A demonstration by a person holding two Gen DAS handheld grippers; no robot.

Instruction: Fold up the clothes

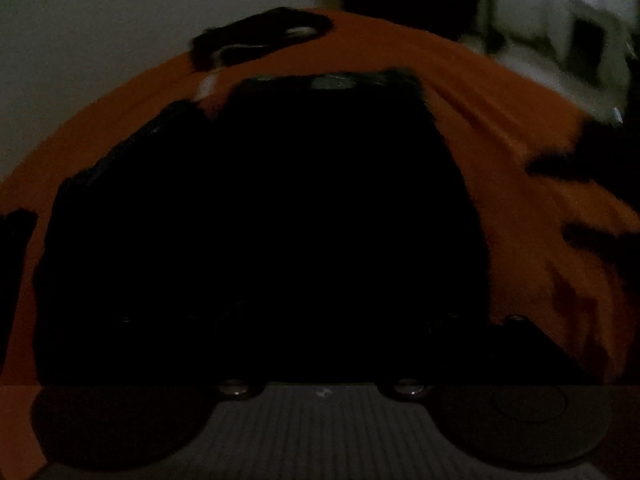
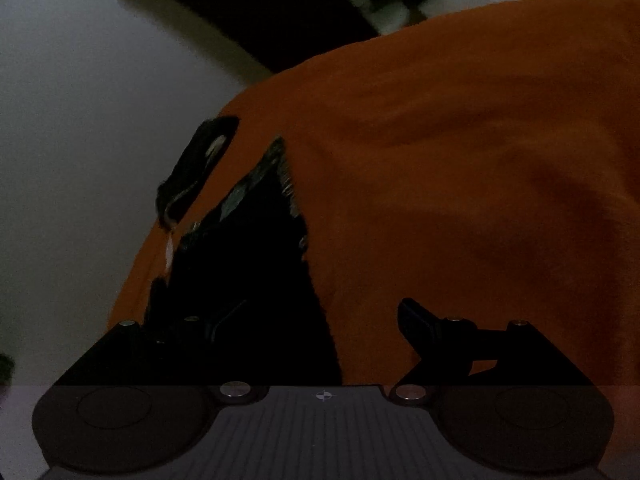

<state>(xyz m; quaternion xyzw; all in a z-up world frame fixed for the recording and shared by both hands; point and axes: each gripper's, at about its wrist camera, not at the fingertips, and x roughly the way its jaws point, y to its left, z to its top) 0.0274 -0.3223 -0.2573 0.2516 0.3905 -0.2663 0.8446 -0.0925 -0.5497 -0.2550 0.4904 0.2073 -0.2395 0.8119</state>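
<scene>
A black garment (image 1: pixel 260 232) lies on the orange cloth (image 2: pixel 440 160); both grippers press close, too dark to tell their grip.

A: What does the left black two-finger gripper (image 1: pixel 320 320) look like?
B: Too dark for detail. It has a grey ribbed base plate, two round silver screws and dark round discs.
A: And the right black two-finger gripper (image 2: pixel 320 344)?
B: The same, with a small crosshair mark on its plate.
</scene>
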